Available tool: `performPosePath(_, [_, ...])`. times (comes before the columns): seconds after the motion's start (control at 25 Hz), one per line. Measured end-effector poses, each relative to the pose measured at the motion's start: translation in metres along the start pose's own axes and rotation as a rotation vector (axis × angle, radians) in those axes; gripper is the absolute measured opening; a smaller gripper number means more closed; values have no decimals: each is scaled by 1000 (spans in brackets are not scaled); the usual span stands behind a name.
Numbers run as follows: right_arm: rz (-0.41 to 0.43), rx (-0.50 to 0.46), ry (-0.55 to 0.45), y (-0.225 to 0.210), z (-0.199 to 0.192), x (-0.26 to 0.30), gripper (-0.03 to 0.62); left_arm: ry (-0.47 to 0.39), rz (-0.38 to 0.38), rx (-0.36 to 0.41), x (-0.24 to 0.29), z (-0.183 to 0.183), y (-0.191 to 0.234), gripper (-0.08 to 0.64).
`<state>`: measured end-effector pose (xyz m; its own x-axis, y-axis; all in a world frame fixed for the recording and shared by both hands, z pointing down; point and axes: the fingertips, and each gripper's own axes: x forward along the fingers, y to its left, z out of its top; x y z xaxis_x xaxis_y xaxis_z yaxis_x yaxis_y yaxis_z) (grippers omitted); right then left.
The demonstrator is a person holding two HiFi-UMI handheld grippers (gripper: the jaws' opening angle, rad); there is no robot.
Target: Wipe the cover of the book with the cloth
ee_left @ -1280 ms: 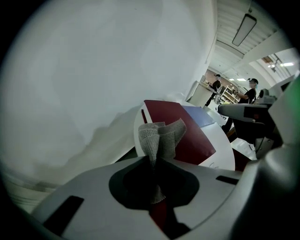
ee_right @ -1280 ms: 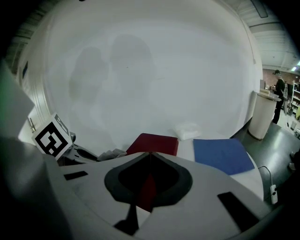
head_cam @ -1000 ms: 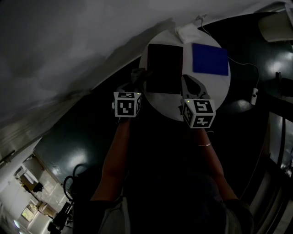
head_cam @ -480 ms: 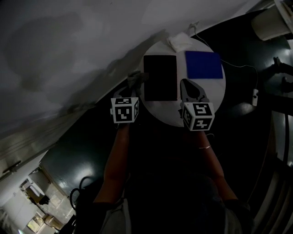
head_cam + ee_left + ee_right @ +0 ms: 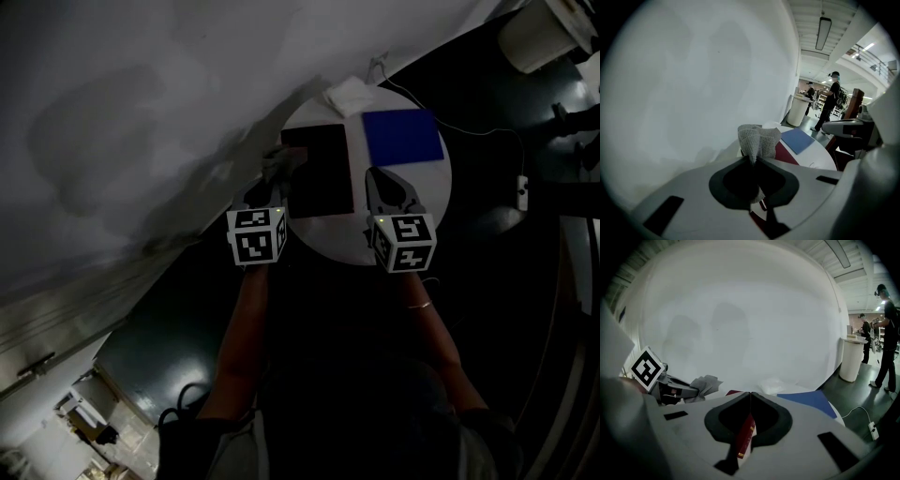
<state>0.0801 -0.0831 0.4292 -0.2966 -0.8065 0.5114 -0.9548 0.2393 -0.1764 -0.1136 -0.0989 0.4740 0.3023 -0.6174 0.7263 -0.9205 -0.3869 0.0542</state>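
Left tool (image 5: pixel 753 159): jaws pressed together on a grey cloth (image 5: pixel 758 139). The cloth bunches up above the jaw tips, and a short tail hangs behind them.
Right tool (image 5: pixel 750 394): jaws pressed together, tips meeting in a thin line. A red book edge with gold marks shows through the opening behind the tips; whether the edge is touched cannot be told.
Book (image 5: pixel 319 173): dark cover, lying flat on the round white surface (image 5: pixel 412 202), between the two tools. In the head view the cloth sits at the book's left edge, near its far corner, and the right tool lies just beside its right edge.
Blue flat item (image 5: pixel 403 138): right of the book, apart from it.
White wad (image 5: pixel 349 95): at the far rim.
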Motion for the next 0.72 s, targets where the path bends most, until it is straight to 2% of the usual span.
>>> performPosePath(0.52, [-29,-12,-74,-14,20,-31,29,-121,-44,36,-12,42,-41,35])
performPosePath(0.72, [-47,-12,-94,-19,22,-42,29,-138,-79,64,-9,52,-56,34])
